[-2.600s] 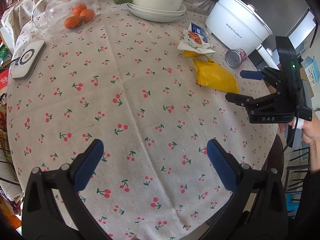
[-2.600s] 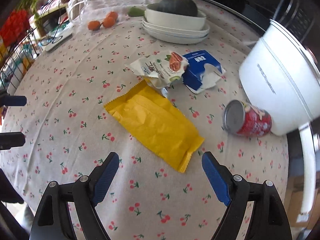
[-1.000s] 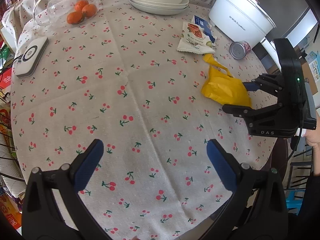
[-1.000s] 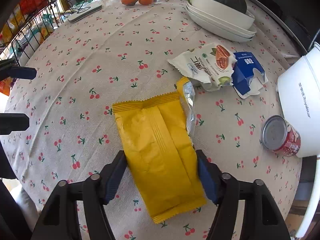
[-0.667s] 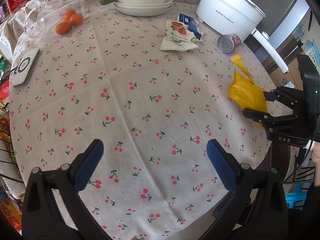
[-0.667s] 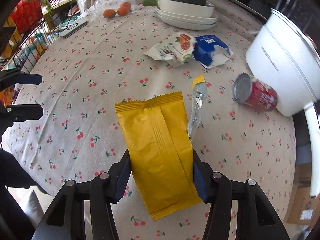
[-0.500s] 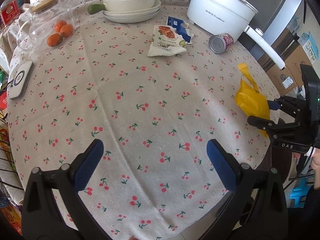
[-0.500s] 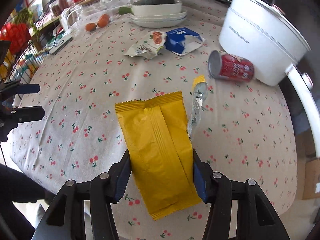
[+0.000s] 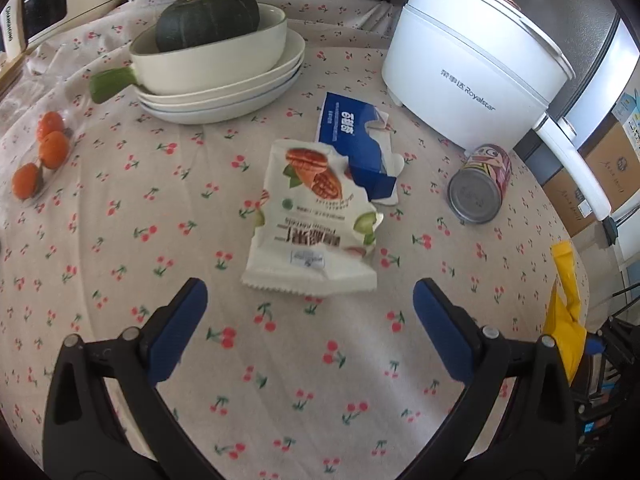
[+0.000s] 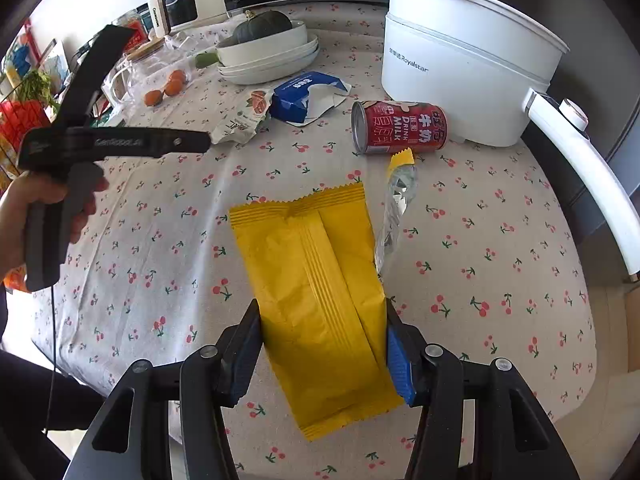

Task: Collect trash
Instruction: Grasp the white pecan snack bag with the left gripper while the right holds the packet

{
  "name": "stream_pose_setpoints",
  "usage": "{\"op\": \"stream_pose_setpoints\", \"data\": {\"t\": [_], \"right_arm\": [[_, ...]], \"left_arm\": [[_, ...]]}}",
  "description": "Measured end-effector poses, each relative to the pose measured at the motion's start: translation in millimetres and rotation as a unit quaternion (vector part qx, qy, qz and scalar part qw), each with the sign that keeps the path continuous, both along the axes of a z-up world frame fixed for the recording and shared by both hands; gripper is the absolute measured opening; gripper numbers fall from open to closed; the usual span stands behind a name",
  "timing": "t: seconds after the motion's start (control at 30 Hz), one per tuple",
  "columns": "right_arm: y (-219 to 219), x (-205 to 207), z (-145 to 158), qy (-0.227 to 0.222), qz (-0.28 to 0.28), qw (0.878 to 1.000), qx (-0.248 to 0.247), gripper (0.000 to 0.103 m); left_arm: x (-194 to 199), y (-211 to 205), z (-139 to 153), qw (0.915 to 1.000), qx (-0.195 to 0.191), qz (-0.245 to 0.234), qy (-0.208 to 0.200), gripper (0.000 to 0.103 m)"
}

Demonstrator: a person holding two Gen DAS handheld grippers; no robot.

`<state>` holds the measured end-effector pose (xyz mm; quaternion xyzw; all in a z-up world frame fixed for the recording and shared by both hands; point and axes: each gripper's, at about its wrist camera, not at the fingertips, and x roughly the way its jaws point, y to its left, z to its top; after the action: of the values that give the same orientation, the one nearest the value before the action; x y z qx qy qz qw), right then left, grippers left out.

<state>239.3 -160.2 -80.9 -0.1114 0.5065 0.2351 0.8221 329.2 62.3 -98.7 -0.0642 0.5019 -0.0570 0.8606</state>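
My right gripper (image 10: 322, 344) is shut on a yellow snack wrapper (image 10: 316, 280), lifted above the cherry-print tablecloth (image 10: 480, 240); the same yellow wrapper (image 9: 564, 320) shows at the right edge of the left wrist view. A white nut-snack wrapper (image 9: 316, 220) lies crumpled just ahead of my open left gripper (image 9: 308, 328), nothing between its fingers. Behind the white wrapper lies a torn blue carton (image 9: 356, 136), and a red milk can (image 9: 480, 184) rests on its side to the right. In the right wrist view the white wrapper (image 10: 242, 116), blue carton (image 10: 304, 92) and can (image 10: 400, 128) sit farther back.
A white electric cooker (image 9: 476, 64) with a long handle stands at the back right. Stacked white dishes (image 9: 224, 76) hold a dark green squash (image 9: 208, 16). Oranges (image 9: 44, 152) lie at the left. Cardboard boxes (image 9: 600, 172) stand beyond the table's right edge.
My left gripper has swung across the table and come close to the white wrapper, carton and can. My right gripper has carried the yellow wrapper up and toward the table's near edge.
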Motion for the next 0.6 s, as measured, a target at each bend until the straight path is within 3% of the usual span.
{"op": "stream_pose_setpoints", "data": {"t": [0.17, 0.3, 0.43, 0.6], "right_arm": [[-2, 11, -7, 0.001, 0.0, 1.0, 0.019, 0.056], [-7, 20, -14, 0.008, -0.009, 0.999, 0.032, 0.056], [-13, 24, -20, 0.015, -0.022, 0.999, 0.031, 0.056], [-20, 17, -13, 0.017, -0.038, 0.999, 0.028, 0.056]], "left_arm": [[27, -17, -15, 0.9991, 0.041, -0.013, 0.004, 0.102], [33, -15, -19, 0.9998, 0.011, -0.015, 0.003, 0.092], [26, -9, -16, 0.9999, -0.003, -0.009, -0.008, 0.075], [2, 1, -6, 0.9994, -0.033, 0.004, -0.007, 0.074]]}}
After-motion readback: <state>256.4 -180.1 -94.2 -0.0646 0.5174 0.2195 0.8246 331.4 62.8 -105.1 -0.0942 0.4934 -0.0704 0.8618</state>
